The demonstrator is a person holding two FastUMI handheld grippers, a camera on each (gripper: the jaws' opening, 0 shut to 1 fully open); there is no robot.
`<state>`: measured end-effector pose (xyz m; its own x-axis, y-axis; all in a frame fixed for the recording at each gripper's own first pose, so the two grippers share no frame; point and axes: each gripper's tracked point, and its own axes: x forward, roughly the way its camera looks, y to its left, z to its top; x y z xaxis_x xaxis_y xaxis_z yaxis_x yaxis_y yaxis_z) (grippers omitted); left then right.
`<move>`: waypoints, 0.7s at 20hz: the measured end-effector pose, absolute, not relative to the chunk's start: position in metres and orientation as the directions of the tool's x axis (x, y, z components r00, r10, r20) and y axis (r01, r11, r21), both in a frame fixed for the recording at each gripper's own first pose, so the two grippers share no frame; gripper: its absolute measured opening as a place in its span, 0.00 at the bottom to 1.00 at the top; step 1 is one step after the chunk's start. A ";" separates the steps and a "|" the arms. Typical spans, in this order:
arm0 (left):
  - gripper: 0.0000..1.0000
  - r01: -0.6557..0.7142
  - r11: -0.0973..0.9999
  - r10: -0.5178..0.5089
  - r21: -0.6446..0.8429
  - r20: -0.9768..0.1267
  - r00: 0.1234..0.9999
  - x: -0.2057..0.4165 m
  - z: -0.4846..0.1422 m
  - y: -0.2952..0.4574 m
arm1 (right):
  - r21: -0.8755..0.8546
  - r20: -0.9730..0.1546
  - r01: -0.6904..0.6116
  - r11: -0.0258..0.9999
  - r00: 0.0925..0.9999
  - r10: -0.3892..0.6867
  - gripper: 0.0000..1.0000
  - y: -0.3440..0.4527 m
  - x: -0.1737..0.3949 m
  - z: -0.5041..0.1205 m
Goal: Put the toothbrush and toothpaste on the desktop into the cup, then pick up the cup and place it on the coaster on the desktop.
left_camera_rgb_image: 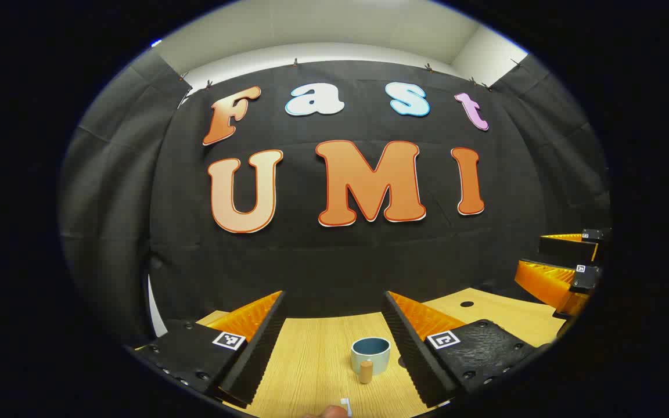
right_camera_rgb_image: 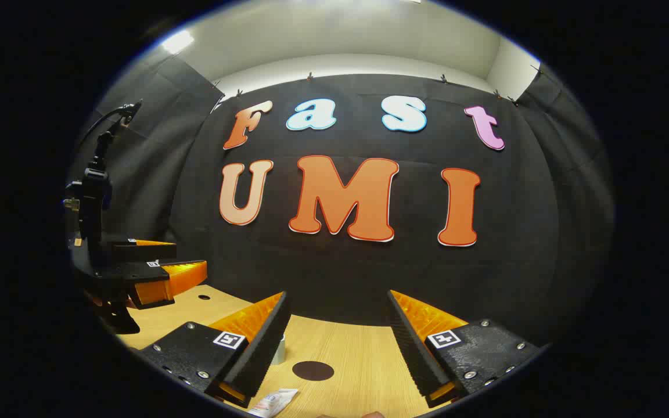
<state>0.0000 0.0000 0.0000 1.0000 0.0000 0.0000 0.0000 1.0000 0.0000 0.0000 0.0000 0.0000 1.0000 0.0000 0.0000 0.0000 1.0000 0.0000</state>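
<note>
1. two of the task's things lie at the bottom edge of my views: the toothbrush (left_camera_rgb_image: pixel 345 406), cut off so that just a white bit of it shows on the desktop (left_camera_rgb_image: pixel 311 371) in the left gripper view, and the toothpaste (right_camera_rgb_image: pixel 273 402), a flat white tube lying near my right gripper's left finger in the right gripper view, its lower end cut off too.
2. the cup (left_camera_rgb_image: pixel 370 353) stands upright on the wood between my left gripper's fingers but beyond them, apart from both. its inside looks dark and i cannot tell whether anything lies in it. a small tan cylinder (left_camera_rgb_image: pixel 366 371) stands just in front of it; i cannot tell what it is.
3. the coaster (right_camera_rgb_image: pixel 313 370), a dark round disc, lies flat on the desktop between my right gripper's fingers, bare on top.
4. my left gripper (left_camera_rgb_image: pixel 334 331) is spread wide and grips nothing. my right gripper (right_camera_rgb_image: pixel 335 334) is likewise spread wide, with nothing between its fingers.
5. the surface is light wood grain with a small dark hole (left_camera_rgb_image: pixel 467 304) farther back. black cloth closes the booth behind and at both sides, with a pale wall and ceiling above it.
6. a pale rounded object sits half hidden behind my right gripper's left finger; i cannot make it out.
</note>
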 end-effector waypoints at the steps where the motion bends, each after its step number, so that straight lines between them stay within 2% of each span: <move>1: 0.99 0.007 1.000 -0.007 0.005 -0.010 1.000 0.002 -0.002 -0.001 | 0.003 -0.001 0.004 1.000 1.000 -0.004 0.98 -0.001 0.002 0.000; 14: 0.98 -0.005 0.999 0.007 -0.047 0.037 0.999 0.009 0.001 0.004 | 0.021 -0.039 -0.013 1.000 0.999 0.013 0.98 0.000 0.007 -0.006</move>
<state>0.0087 0.0044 0.0007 0.9993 0.0071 0.0370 -0.0054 0.9989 -0.0468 0.0071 -0.0003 -0.0063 0.9992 0.0133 -0.0386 -0.0125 0.9997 0.0209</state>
